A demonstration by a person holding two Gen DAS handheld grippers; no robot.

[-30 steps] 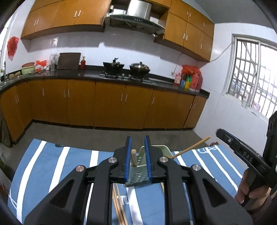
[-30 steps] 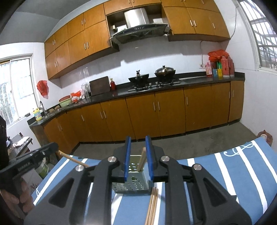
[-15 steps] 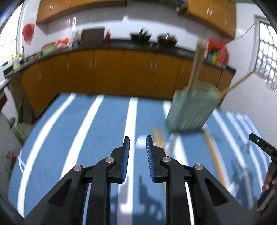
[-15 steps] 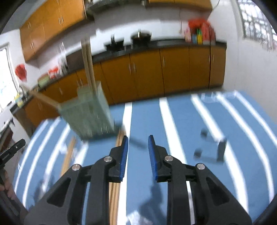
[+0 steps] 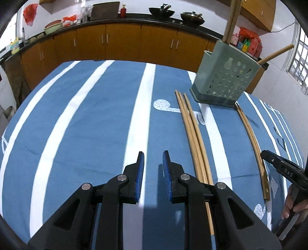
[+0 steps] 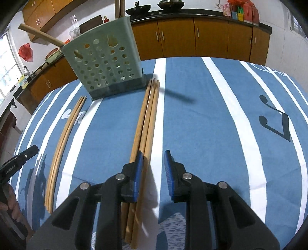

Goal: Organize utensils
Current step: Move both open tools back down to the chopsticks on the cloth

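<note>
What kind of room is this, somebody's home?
Most likely a home kitchen. Orange-brown cabinets run under a dark counter, a wok and a lidded pan sit on the stove, and a table under a blue striped cloth carries chopsticks beside a green utensil holder.

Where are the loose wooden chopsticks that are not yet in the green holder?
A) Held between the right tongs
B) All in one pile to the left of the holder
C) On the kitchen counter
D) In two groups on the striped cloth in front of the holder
D: one group of chopsticks lies near the right tongs, a second group lies apart from it, both on the striped cloth before the green holder.
</note>
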